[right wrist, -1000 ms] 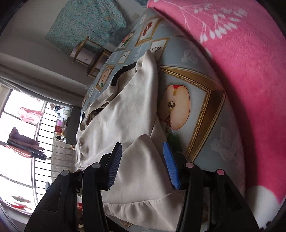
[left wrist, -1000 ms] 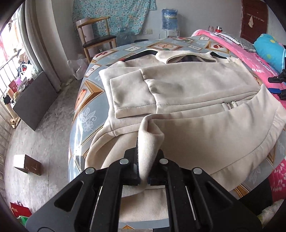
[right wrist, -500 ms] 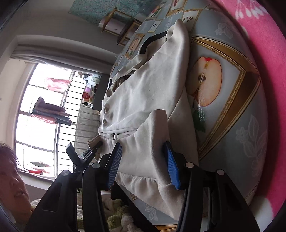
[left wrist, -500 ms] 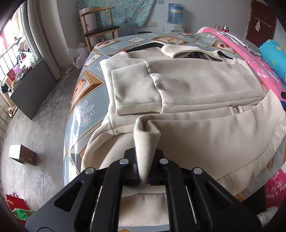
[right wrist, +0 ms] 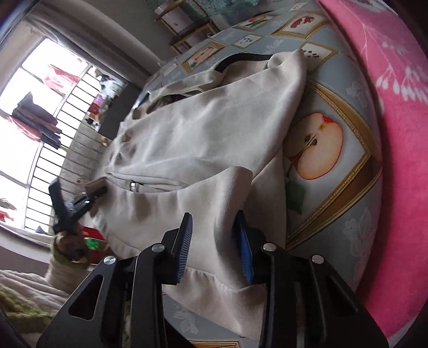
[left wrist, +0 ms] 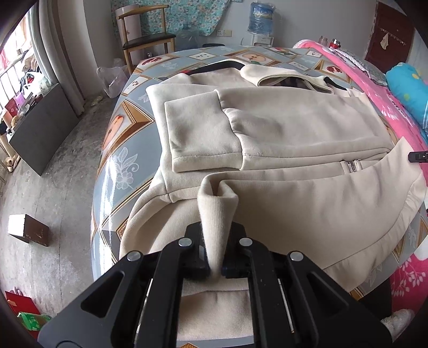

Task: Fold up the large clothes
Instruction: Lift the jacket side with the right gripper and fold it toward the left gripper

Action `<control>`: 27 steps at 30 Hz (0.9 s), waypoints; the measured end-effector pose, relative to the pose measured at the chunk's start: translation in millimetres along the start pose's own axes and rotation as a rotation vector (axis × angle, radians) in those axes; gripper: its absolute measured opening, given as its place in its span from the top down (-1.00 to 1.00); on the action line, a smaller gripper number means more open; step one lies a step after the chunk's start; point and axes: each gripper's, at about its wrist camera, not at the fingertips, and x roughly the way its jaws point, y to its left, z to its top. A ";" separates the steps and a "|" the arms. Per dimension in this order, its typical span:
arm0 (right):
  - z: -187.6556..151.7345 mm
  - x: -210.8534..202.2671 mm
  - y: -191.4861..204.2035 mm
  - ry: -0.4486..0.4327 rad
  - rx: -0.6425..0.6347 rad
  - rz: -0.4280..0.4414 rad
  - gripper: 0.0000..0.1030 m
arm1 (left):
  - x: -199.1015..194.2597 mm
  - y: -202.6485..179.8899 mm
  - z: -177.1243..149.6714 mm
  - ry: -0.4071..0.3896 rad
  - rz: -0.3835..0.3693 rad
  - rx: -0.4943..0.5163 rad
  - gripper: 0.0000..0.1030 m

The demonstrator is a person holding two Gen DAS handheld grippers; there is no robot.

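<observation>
Sleeves folded in on the jacket [left wrist: 281,128]; left gripper [left wrist: 215,263] pinches the near hem, right gripper [right wrist: 215,249] closing around it, bottom fold left

- The jacket [left wrist: 281,128] is pale beige all over, with a silver zip pull [left wrist: 352,165] and a black band at its collar [left wrist: 214,67].
- The worktop [left wrist: 125,160] wears a grey-blue cloth printed with gold-framed fruit pictures, white leaf sprigs, and a halved apple [right wrist: 319,146] in cream and red.
- The blanket [right wrist: 396,133] along the worktop's far right edge is bright pink with white sprigs.
- The left hand-held gripper [left wrist: 214,263] is black.
- The right hand-held gripper [right wrist: 214,247] is black with blue ribbed pads [right wrist: 244,254].
- The chair [left wrist: 145,40] is light wood with a dark seat.
- The wall hanging [left wrist: 184,16] is teal, flowered.
</observation>
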 end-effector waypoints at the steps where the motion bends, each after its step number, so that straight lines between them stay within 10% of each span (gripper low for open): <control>1: 1.0 4.5 4.9 0.002 -0.018 -0.066 0.51 | -0.4 0.5 -0.1 0.001 -0.001 0.001 0.89; 5: -2.9 5.2 27.9 -0.030 -0.104 -0.223 0.85 | -0.6 0.5 -0.1 0.000 -0.001 0.000 0.89; 13: -18.5 -4.4 60.0 -0.089 -0.238 -0.474 0.88 | 0.1 -1.0 0.0 0.004 0.004 0.006 0.89; 27: -15.4 14.8 65.0 -0.064 -0.231 -0.579 0.87 | -0.6 -1.9 0.2 0.013 0.017 0.016 0.85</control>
